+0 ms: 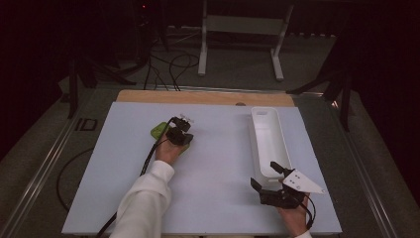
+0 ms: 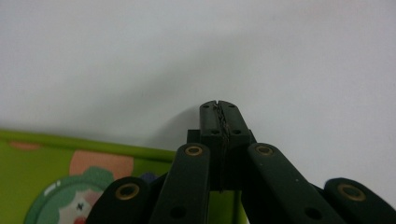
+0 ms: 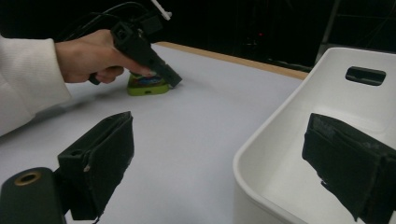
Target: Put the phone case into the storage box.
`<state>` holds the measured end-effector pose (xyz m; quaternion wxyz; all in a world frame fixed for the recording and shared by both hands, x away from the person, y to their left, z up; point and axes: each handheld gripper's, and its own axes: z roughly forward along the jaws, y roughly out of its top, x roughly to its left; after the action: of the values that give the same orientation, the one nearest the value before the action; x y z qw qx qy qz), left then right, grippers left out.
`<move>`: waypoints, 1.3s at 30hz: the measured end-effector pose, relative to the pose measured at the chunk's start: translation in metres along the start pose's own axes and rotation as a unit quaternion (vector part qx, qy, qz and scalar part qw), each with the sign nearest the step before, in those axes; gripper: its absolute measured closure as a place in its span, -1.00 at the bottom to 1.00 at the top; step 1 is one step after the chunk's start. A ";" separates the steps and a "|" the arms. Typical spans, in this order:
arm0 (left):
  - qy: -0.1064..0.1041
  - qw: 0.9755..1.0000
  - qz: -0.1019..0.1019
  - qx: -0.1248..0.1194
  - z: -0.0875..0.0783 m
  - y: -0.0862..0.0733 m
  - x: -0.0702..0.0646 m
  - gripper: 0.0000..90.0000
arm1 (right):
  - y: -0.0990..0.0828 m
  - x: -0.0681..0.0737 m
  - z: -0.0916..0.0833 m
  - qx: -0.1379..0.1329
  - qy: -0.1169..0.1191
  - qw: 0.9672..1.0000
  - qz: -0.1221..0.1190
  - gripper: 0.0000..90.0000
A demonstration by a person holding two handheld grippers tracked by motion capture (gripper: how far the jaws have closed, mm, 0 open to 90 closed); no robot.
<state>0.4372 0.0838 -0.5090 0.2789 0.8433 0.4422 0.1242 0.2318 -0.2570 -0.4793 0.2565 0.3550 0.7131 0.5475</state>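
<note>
Bench (image 1: 218, 198): matte white board, smooth. White bin (image 1: 267, 141): long glossy plastic, rounded, right side. Green pouch (image 1: 159, 130): flat, printed, left of centre, beside left claw (image 1: 184, 119), pressed closed, empty. Right claw (image 1: 267, 177): wide, empty

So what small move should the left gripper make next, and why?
Probably open its jaws. The left gripper is shut with nothing between its jaws, its tip on the white table just beside the green packet, so it cannot grasp the packet while closed.
</note>
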 end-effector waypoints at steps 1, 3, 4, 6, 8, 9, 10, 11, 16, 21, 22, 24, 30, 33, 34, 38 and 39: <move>0.002 1.000 0.003 0.005 -0.003 -0.003 0.000 1.00 | 0.000 0.000 0.000 0.000 -0.001 1.000 0.000 -0.80; 0.001 1.000 -0.002 0.006 -0.009 -0.010 0.001 1.00 | 0.000 0.000 -0.001 -0.001 -0.001 1.000 0.001 -0.80; 0.001 1.000 -0.003 0.005 -0.012 -0.015 0.001 1.00 | 0.000 0.000 -0.001 -0.001 -0.002 1.000 0.000 -0.80; 0.002 1.000 -0.002 0.005 -0.019 -0.024 0.003 1.00 | 0.000 0.000 0.000 0.000 -0.001 1.000 0.001 -0.80; 0.004 1.000 0.001 0.005 -0.026 -0.034 0.006 1.00 | 0.000 0.000 0.000 0.000 0.000 1.000 0.000 -0.80; 0.006 1.000 -0.001 0.004 -0.030 -0.039 0.008 1.00 | 0.000 0.001 0.000 0.001 -0.001 1.000 0.000 -0.80; 0.007 1.000 -0.004 0.003 -0.034 -0.044 0.009 1.00 | 0.000 0.001 0.000 0.001 -0.001 1.000 -0.001 -0.80; 0.009 1.000 -0.005 0.003 -0.037 -0.049 0.011 1.00 | 0.000 0.001 0.000 0.001 -0.001 1.000 -0.001 -0.80; 0.018 1.000 -0.017 0.000 -0.055 -0.073 0.022 1.00 | 0.000 0.001 0.001 0.001 -0.001 1.000 -0.001 -0.80; 0.033 0.999 -0.026 0.002 -0.070 -0.094 0.036 1.00 | 0.000 0.000 0.001 0.001 -0.002 1.000 -0.002 -0.80; 0.038 0.999 -0.028 0.002 -0.073 -0.097 0.039 1.00 | 0.000 0.000 0.002 0.001 -0.002 1.000 -0.002 -0.80; 0.042 0.998 -0.036 0.001 -0.076 -0.103 0.044 1.00 | 0.000 0.000 0.002 0.002 -0.003 1.000 -0.003 -0.80; 0.036 0.999 -0.037 -0.010 -0.078 -0.108 0.045 0.99 | 0.000 0.000 0.003 0.004 -0.004 1.000 -0.001 -0.80; 0.028 0.999 -0.030 -0.027 -0.081 -0.107 0.040 0.93 | 0.000 -0.001 0.003 0.003 -0.003 1.000 0.000 -0.80; 0.022 0.999 -0.027 -0.036 -0.083 -0.107 0.039 0.90 | 0.000 -0.001 0.003 0.003 -0.003 1.000 -0.001 -0.80; 0.007 0.997 -0.011 -0.079 -0.096 -0.107 0.033 0.74 | 0.001 -0.003 0.003 0.000 0.000 1.000 0.003 -0.80; 0.005 0.996 -0.008 -0.091 -0.101 -0.107 0.032 0.73 | 0.001 -0.004 0.003 0.000 0.000 1.000 0.002 -0.80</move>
<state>0.3375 0.1952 -0.4907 0.3528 0.8104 0.4373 0.1659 0.2365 -0.2580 -0.4795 0.2553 0.3569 0.7123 0.5478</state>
